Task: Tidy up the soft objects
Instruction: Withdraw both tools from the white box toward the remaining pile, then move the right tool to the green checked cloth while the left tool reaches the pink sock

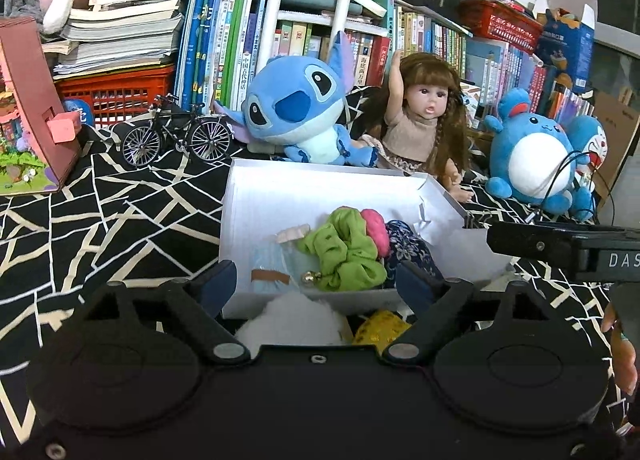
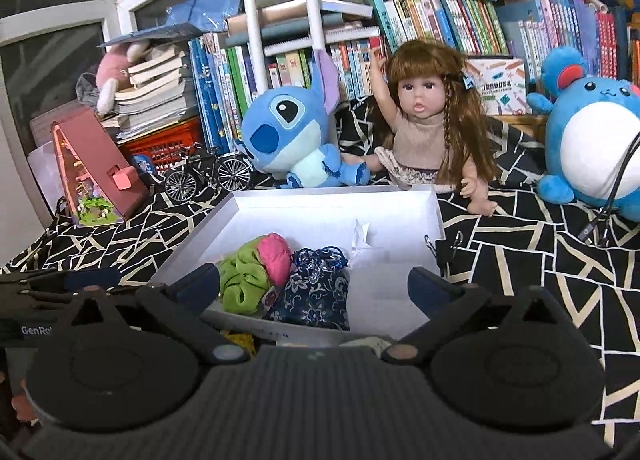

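Now both grippers, left (image 1: 316,280) and right (image 2: 314,284), hang open and empty. Scrunchies (image 1: 344,252) sit at the box's (image 1: 280,188) six o'clock; white fluff (image 1: 292,318) waits outside. Probably pinch it centrally, lifting clear over the wall.

Home playroom: books (image 1: 248,56), plush toys (image 1: 296,108).

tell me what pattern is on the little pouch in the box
White floral print on dark navy pouch, lying in the white box; clearest in the right wrist view.
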`<state>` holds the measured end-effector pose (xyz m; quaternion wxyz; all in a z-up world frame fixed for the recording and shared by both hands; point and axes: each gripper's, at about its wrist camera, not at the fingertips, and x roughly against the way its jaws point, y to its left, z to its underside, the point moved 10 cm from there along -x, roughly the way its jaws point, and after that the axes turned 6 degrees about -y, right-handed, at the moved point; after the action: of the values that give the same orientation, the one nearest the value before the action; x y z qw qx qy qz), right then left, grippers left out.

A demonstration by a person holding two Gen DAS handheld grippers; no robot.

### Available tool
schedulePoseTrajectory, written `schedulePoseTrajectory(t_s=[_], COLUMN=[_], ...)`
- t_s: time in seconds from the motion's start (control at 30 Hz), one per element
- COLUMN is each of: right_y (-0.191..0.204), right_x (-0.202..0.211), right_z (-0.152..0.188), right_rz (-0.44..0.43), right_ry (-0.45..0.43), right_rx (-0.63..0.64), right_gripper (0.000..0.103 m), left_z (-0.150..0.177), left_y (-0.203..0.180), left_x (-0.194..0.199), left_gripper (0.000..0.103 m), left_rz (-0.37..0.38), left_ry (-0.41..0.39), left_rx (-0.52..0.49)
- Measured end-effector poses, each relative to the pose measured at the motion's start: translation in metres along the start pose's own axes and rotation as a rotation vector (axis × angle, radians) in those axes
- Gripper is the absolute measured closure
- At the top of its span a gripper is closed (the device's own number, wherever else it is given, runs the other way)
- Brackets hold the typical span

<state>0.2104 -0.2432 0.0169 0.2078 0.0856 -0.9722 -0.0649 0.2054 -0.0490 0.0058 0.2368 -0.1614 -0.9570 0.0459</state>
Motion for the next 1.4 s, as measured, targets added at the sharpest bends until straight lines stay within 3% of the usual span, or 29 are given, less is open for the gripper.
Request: schedulePoseTrajectory(t_s=[0.57,1.4], right_y=[-0.006,-0.023], right_x=[0.027,0.026], right_z=[0.033,0.068], right_rz=[0.046,0.117], right_ry=[-0.053,-0.017], right_rx=[0.058,0.117], right_gripper=[0.0,0.0], left_z=[0.034,0.051], left_y=[0.008,0.024], left_x=[0.029,0.043], left_gripper=[0.015,0.014], left_rz=[-0.025,-0.088], left_ry=[-0.015,-0.043], left_rx=[-0.011,-0.033])
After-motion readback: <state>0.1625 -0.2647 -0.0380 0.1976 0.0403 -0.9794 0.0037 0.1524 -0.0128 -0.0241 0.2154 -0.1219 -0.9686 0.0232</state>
